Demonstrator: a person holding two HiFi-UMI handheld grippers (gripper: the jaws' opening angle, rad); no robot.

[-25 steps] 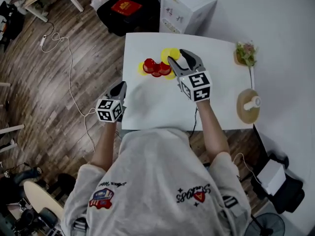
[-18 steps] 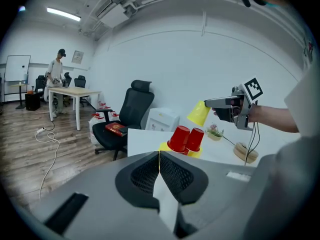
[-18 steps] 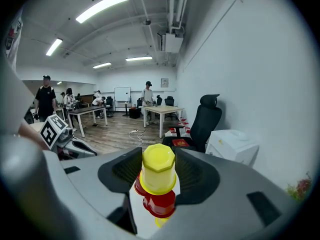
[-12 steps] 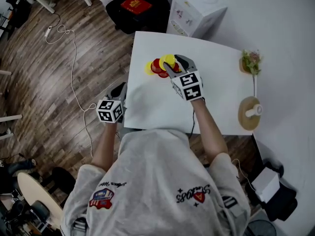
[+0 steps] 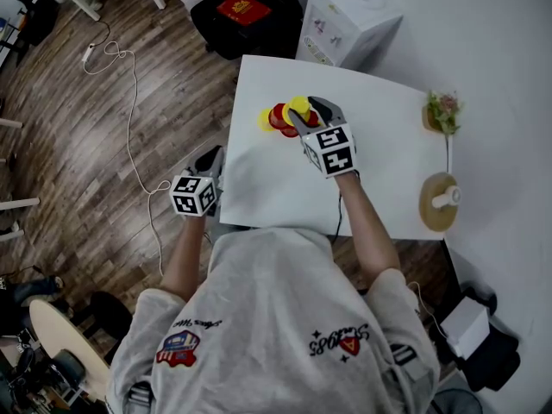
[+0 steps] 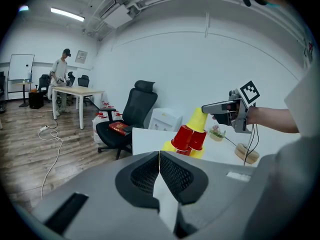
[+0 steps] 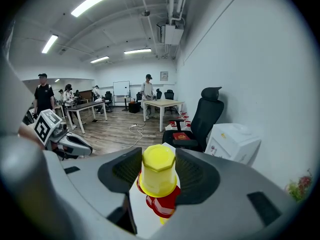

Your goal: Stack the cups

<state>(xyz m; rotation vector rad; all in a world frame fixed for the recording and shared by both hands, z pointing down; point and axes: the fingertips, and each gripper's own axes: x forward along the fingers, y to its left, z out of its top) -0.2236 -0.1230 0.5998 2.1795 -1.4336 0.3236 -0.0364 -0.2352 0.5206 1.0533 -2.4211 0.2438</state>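
My right gripper (image 5: pixel 304 110) is shut on an upside-down yellow cup (image 7: pixel 158 176), its pads against the cup's two sides. It holds that yellow cup (image 6: pixel 198 120) just above two upside-down red cups (image 6: pixel 190 138), which rest on yellow cups (image 6: pixel 169 146) on the white table (image 5: pixel 388 162). From the head view the cup cluster (image 5: pixel 278 118) sits at the table's far left. My left gripper (image 5: pixel 211 155) hangs by the table's near left edge, its jaws (image 6: pixel 159 165) shut with nothing in them.
A white water dispenser (image 5: pixel 349 15) stands behind the table, next to a black office chair holding a red box (image 5: pixel 241 11). A small plant (image 5: pixel 444 110) and a round wooden stand (image 5: pixel 438 201) sit at the table's right. A cable (image 5: pixel 129 119) trails over the wooden floor.
My right gripper has carried the yellow cup leftward, closer over the red cups. The left gripper has stayed in place, shut.
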